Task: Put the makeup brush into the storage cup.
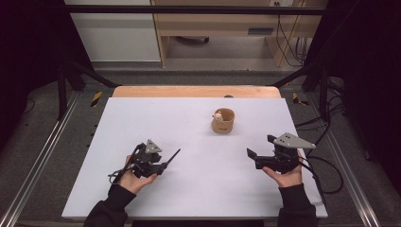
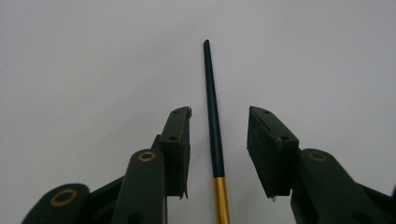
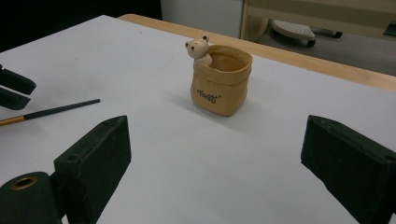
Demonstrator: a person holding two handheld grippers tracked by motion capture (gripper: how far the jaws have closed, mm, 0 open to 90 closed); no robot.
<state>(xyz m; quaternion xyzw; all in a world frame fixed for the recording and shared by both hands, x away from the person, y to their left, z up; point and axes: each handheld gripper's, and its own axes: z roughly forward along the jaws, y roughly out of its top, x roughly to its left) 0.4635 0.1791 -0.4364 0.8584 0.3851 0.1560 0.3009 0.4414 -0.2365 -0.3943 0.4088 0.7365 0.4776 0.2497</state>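
A slim dark pen (image 2: pixel 210 84) with a gold band lies flat on the white table (image 1: pixel 198 194). It runs between the jaws of my left gripper (image 2: pixel 219 116), which stand open on either side without touching it. From above, the pen (image 1: pixel 174 156) pokes out to the right of the left gripper (image 1: pixel 161 163). A tan ceramic cup (image 1: pixel 222 121) with a small bear figure (image 3: pixel 198 46) on its rim stands upright past mid-table. My right gripper (image 1: pixel 260 145) is open and holds nothing, facing the cup (image 3: pixel 219 86) from some distance.
The right gripper view also takes in the pen (image 3: pixel 56 111) and the left gripper's jaw tips (image 3: pixel 14 88) at its left edge. A wooden strip (image 1: pixel 194 91) borders the table's far side. Black frame posts and cables stand beside the table.
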